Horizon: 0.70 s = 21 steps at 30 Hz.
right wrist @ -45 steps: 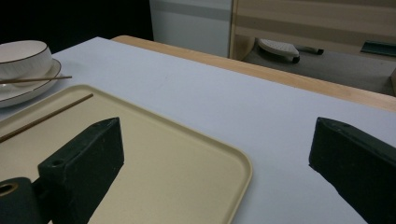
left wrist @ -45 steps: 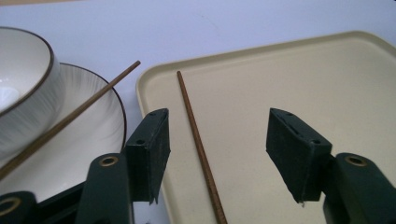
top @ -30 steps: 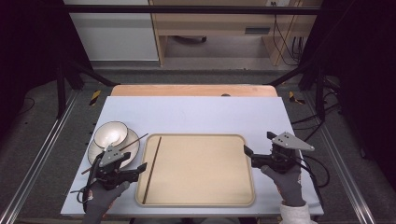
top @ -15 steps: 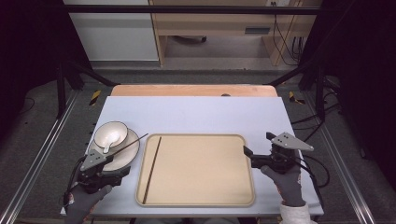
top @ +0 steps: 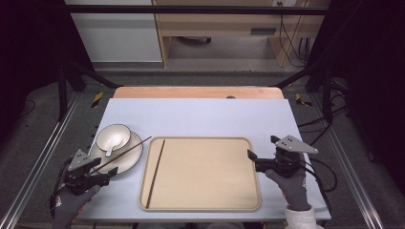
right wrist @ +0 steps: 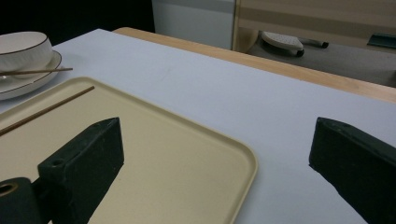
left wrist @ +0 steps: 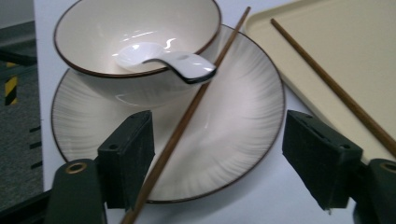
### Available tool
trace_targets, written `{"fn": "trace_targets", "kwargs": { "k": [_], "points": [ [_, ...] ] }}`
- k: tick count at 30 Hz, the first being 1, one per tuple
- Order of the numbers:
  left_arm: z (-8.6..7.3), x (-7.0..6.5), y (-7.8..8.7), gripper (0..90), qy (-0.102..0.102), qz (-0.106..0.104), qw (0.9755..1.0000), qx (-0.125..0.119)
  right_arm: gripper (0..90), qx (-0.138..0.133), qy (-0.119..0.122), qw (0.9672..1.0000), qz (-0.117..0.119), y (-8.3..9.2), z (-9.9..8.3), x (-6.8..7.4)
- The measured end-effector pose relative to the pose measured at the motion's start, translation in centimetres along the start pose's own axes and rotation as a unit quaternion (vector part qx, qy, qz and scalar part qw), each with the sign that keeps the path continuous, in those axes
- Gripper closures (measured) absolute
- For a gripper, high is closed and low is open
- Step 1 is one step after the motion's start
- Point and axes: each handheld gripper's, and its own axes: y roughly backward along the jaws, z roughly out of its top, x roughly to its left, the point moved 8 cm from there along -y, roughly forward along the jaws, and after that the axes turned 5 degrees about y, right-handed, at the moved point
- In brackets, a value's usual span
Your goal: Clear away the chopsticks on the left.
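A cream plate (top: 125, 160) holds a cream bowl (top: 113, 136) with a white spoon (left wrist: 163, 58) in it, at the table's left. One brown chopstick (left wrist: 187, 114) lies slanted across the plate. A second chopstick (top: 155, 174) lies in the beige tray (top: 205, 202). My left gripper (top: 107, 175) (left wrist: 219, 140) sits at the plate's near-left edge. Its jaws have just been closing and are open, with the first chopstick's near end between them by the left pad (left wrist: 128, 154), not squeezed. My right gripper (top: 261, 146) (right wrist: 224, 144) stands open over the tray's far right corner, holding nothing.
The pale blue mat (top: 200, 119) covers the table, with a wooden strip (top: 196, 92) along its far edge. Metal rails (top: 43, 157) run along both sides. A shelf unit (top: 219, 28) stands on the floor beyond the table.
My left gripper has slid left, off the plate's near side toward the table's left edge, uncovering more of the plate. The chopsticks, bowl and right gripper have stayed put.
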Motion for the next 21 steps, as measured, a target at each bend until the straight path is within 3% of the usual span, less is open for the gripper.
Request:
{"fn": "trace_targets", "kwargs": {
  "k": [11, 21],
  "points": [
    [-0.5, 1.6, -1.9, 48.5, -0.029, 0.032, 0.9983, 0.039, 3.4, 0.006, 0.004, 1.0000, 0.000, -0.2, -0.2, 0.1],
    [-0.8, 1.8, -2.9, 67.6, -0.038, 0.026, 0.9972, 0.059, 3.4, 0.009, 0.006, 0.9999, 0.000, -0.3, -0.3, 0.2]
  ]
}}
